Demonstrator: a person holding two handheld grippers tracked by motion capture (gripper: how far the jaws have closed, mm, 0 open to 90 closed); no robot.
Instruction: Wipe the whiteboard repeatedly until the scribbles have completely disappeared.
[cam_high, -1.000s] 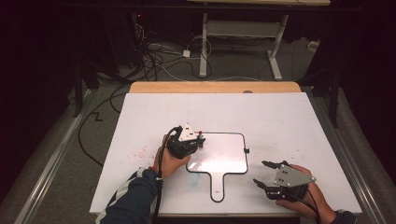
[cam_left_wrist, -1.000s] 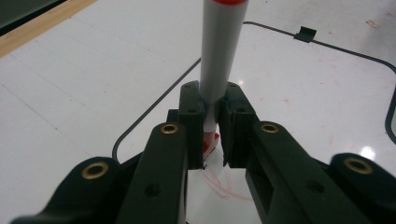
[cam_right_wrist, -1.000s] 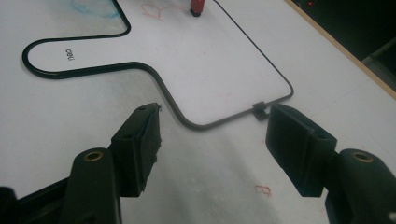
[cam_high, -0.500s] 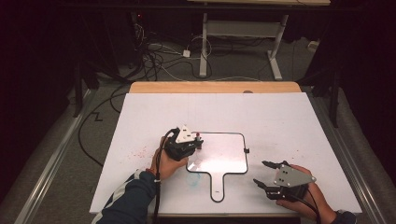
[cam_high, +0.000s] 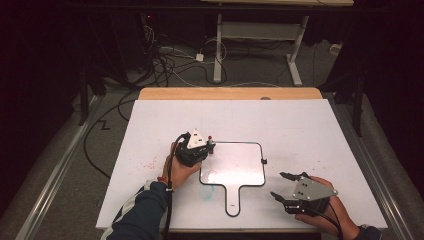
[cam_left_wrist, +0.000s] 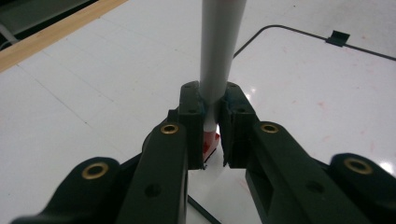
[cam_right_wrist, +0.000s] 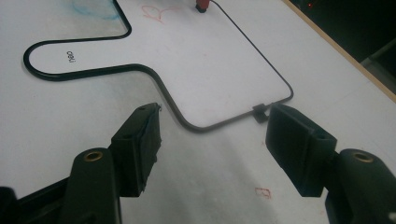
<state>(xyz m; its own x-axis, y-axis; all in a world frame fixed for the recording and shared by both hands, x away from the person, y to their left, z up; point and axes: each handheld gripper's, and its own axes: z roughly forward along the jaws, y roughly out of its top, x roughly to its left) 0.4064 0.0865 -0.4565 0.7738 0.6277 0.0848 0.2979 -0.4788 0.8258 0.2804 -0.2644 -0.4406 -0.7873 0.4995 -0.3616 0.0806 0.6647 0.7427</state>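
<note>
From where I stand, a small paddle-shaped whiteboard (cam_high: 232, 167) with a thin black rim lies flat near the middle of the white table (cam_high: 300, 130), its handle pointing toward the person at 6 o'clock. The left gripper (cam_high: 206, 149) sits at the board's 10 o'clock corner, its jaws pinched narrow on a grey marker (cam_left_wrist: 219, 51) with a red tip; the left gripper view shows the barrel clamped between the two pads and the red tip just above the white surface. The left hand (cam_high: 180, 167) wraps the gripper body, a dark striped sleeve (cam_high: 142, 215) behind it. Over at about 4 o'clock from the board, the right gripper (cam_high: 284, 186) rests near the table's front edge with its jaws spread wide and nothing between them, aimed back at the board. In the right gripper view, a small black clip (cam_right_wrist: 259, 113) sits on the board's rim, a faint red scribble (cam_right_wrist: 159, 13) marks the board, and a blue smudge (cam_right_wrist: 95, 9) stains the table beside the handle.
</note>
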